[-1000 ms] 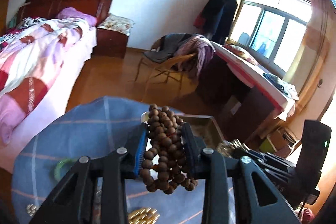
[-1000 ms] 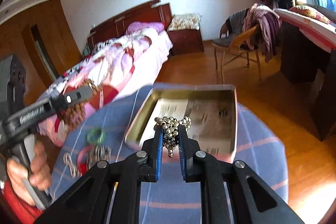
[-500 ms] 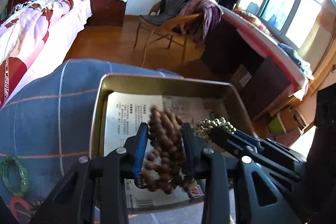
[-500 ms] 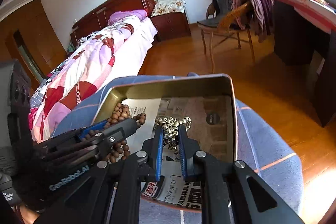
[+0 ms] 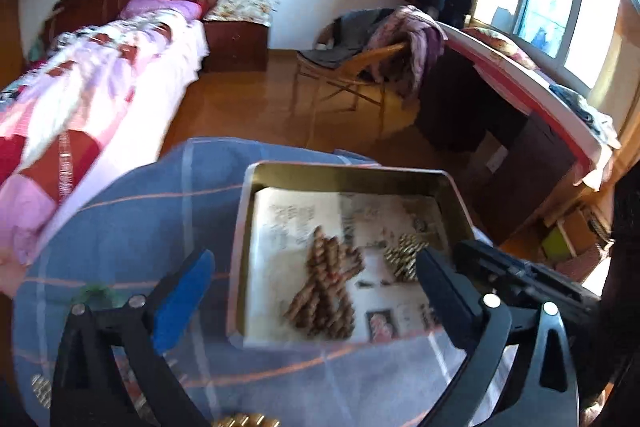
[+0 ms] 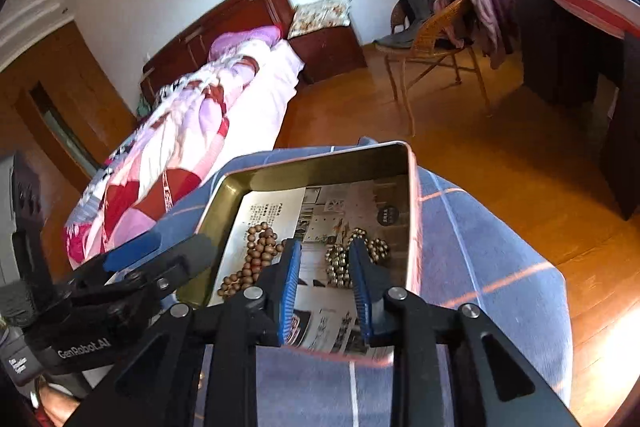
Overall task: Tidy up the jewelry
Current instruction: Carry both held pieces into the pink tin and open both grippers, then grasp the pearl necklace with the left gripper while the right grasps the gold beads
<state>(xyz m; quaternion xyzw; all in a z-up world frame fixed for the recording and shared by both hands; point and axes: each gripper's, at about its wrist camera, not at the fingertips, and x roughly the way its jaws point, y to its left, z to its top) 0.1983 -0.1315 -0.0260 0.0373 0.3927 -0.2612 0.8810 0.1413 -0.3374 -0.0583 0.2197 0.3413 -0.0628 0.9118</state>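
A gold metal tin (image 5: 344, 171) (image 6: 320, 163) lined with newspaper sits on a blue checked cloth. Brown wooden beads (image 5: 324, 291) (image 6: 256, 259) lie loose in its left half. A silver bead chain (image 5: 404, 255) (image 6: 344, 259) lies in its right half. My left gripper (image 5: 312, 279) is wide open above the wooden beads, holding nothing. My right gripper (image 6: 325, 255) is open over the tin, its fingers on either side of the silver chain, which rests on the paper.
Gold beads (image 5: 244, 421) and a green bangle (image 5: 96, 293) lie on the cloth (image 5: 140, 227) near the front and left. Beyond the round table are a bed (image 5: 80, 75), a chair (image 5: 360, 67) with clothes and a desk (image 5: 520, 99) by the window.
Both grippers have opened. The wooden beads dropped from the left gripper into the tin, and the silver chain dropped from the right gripper into the tin. The left gripper has drawn back.
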